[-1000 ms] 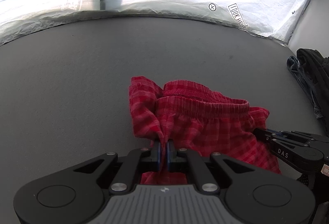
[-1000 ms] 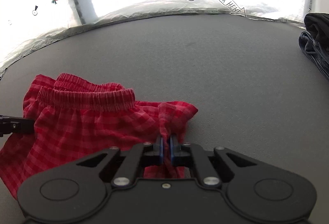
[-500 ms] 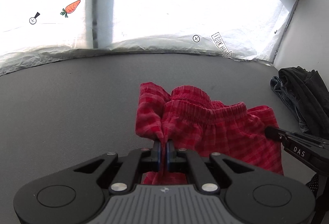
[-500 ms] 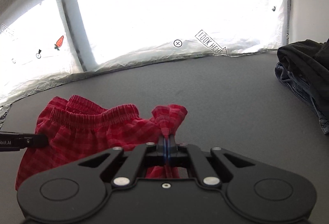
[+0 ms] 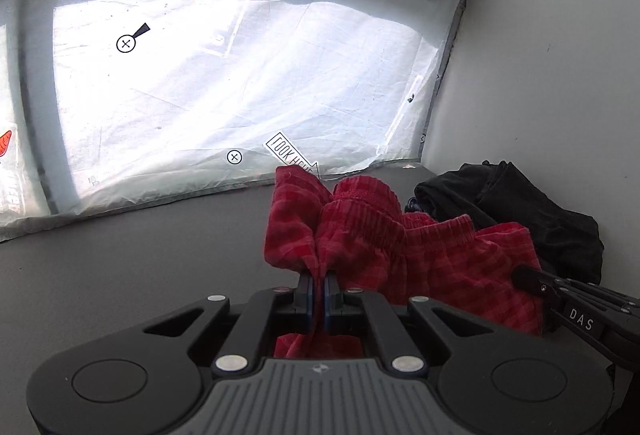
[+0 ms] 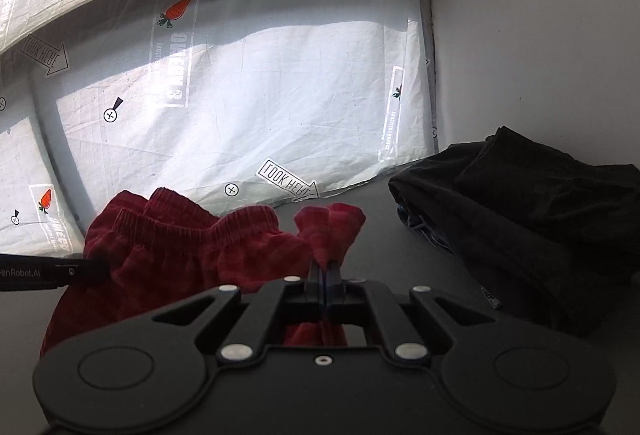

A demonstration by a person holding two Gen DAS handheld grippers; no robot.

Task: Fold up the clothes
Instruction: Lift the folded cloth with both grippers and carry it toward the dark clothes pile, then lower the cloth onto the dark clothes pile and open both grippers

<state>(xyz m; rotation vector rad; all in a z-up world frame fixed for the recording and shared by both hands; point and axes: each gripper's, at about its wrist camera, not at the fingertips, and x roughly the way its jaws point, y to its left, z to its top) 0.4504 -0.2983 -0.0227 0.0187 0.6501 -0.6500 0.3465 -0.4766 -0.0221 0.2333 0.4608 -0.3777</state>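
Observation:
Red checked shorts with an elastic waistband hang lifted between both grippers above the grey table. My left gripper is shut on a bunched corner of the fabric at the shorts' left side. My right gripper is shut on the other corner, a tuft of the shorts sticking up past its fingers. In the left wrist view the right gripper reaches in from the right edge; the right wrist view shows the left gripper coming in from the left.
A pile of black clothes with blue denim under it lies at the table's right, against a plain wall. A white printed sheet with carrot and arrow marks hangs behind the table.
Both grippers rose with the shorts, lifting them off the table, and tilted upward; the backdrop now fills much of each view and the black pile has come closer.

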